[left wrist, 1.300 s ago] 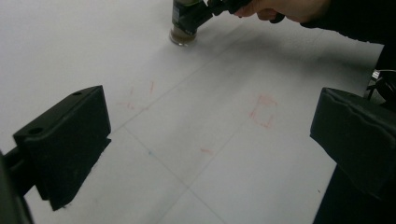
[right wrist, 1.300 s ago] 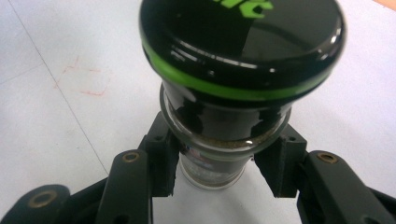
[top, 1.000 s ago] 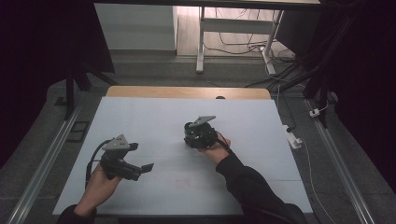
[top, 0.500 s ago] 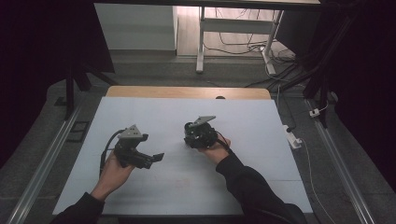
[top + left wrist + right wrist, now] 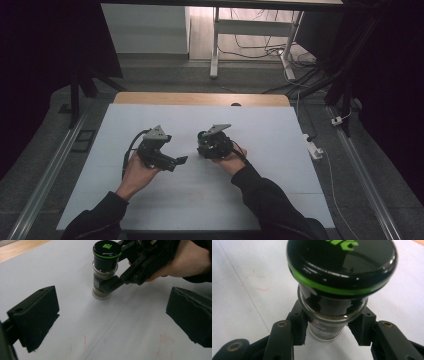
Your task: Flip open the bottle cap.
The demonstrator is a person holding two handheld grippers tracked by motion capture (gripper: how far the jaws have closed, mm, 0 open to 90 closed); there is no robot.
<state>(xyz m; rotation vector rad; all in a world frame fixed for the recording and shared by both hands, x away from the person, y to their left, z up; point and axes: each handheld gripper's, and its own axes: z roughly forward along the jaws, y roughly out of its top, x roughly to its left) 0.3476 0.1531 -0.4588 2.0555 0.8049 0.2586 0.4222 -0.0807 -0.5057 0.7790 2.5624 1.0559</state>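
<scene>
a: where's the jar?
b: spice jar (image 5: 105, 270) stands upright on the white worktop (image 5: 280, 135), about mid-width, a bit nearer the far edge than the near one. glass body, black lid (image 5: 342, 262) with a green ring and green logo, brownish powder inside.

a: right gripper?
b: right gripper (image 5: 329, 331) is clamped on the jar's body below the lid, one pad each side, both touching glass. jar base sits on the worktop in the left gripper view. in the high view the right gripper (image 5: 214, 144) sits just right of centre, the person's right hand (image 5: 233, 161) behind it, dark sleeve running to the near edge.

a: left?
b: left gripper (image 5: 112, 320) has jaws spread wide, nothing between them, only bare worktop. it points at the jar from the side, near but apart from it. in the high view the left gripper (image 5: 170, 161) is just left of the right one, held in the left hand (image 5: 136, 172), cable (image 5: 129, 150) looping off its back.

a: anything else on the surface?
b: faint red pen marks (image 5: 165, 337) on the white sheet near the left gripper, and a thin line running across it. a wooden strip (image 5: 200, 98) shows along the far edge. floor beyond has a white frame leg (image 5: 215, 45) and loose cables (image 5: 260, 47).
</scene>
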